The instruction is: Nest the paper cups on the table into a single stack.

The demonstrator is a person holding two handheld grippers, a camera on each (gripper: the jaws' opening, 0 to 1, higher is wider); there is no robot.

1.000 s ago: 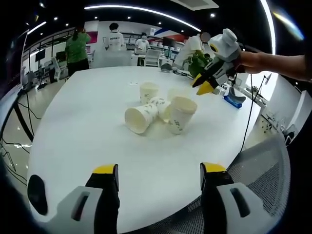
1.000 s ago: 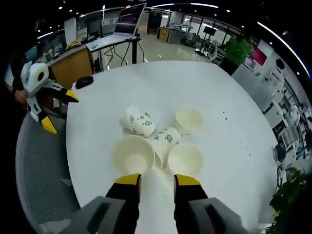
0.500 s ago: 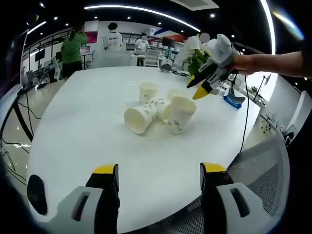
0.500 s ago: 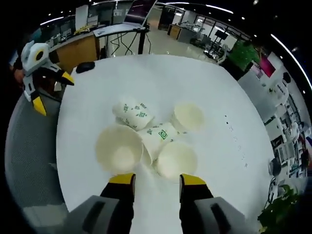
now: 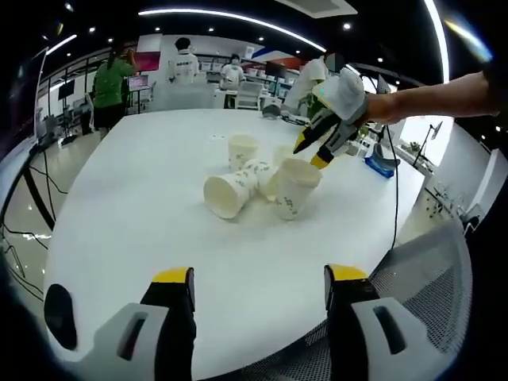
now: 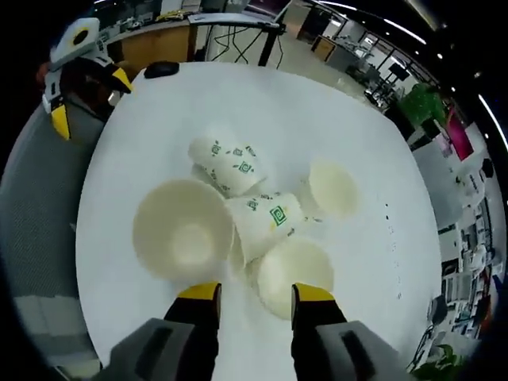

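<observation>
now | both claws spread | cups (image 6: pixel 238 218): two tipped sideways, three upright | table (image 5: pixel 143 198)

Open office, desks (image 6: pixel 151 36), ceiling lights (image 5: pixel 230 15)

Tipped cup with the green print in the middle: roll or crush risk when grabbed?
The printed cup lies on its side against neighbours, so it probably rolls in an arc if nudged. It looks like thin, empty paper: likely light and easily dented by the right gripper.

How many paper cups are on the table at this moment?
5. Two lie on their sides in the middle. Three stand mouth up: a large-looking one near the right gripper, one just before its jaws, one farther off. None seems hidden.
</observation>
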